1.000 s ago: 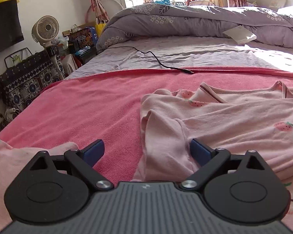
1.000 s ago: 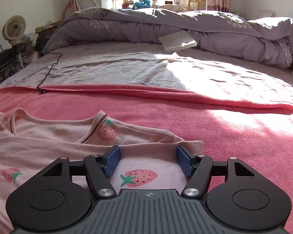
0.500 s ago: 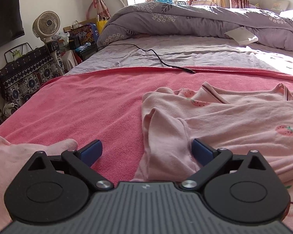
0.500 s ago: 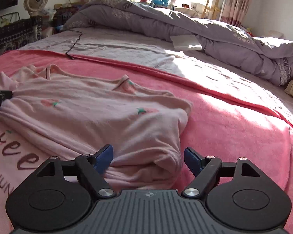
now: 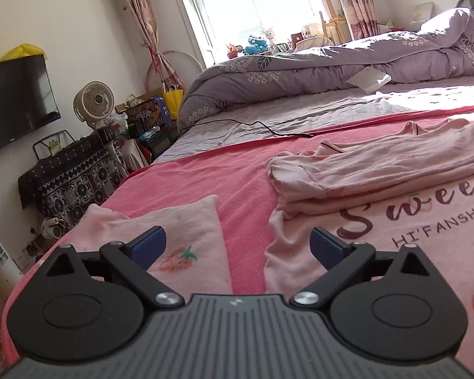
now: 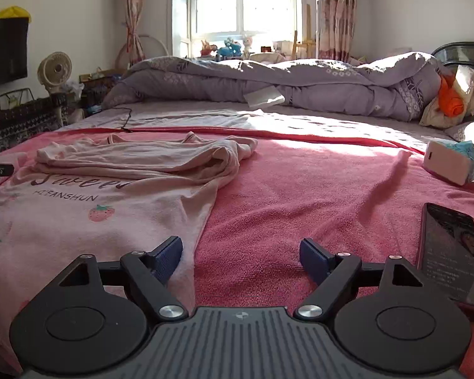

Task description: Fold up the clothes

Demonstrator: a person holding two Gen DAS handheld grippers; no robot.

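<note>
We hold both tools low over the bed, and the pale pink cotton top with strawberry prints and dark "Sweet" lettering point(image 6: 88, 195) lies spread on the pink terry blanket point(image 6: 300, 195), its far part, neckline and sleeves, doubled over onto the body in a loose band point(image 5: 379, 170). The left gripper point(image 5: 237, 246) stands wide apart with nothing between its blue pads point(image 5: 148, 246); below it lies a separate flap of the same pink strawberry cloth point(image 5: 180, 237), and we cannot tell whether that is a sleeve or another garment. The right gripper point(image 6: 240, 254) is just as wide and empty, straddling the near right side edge of the top, with a dark smartphone point(image 6: 452, 252) lying just beside it. By our reading we are mid-fold: one fold is laid and the near portion lies flat. The next move, we judge, calls for each tool to pinch a single layer at a near edge or corner, lift evenly, and carry it over without dragging the band askew.
</note>
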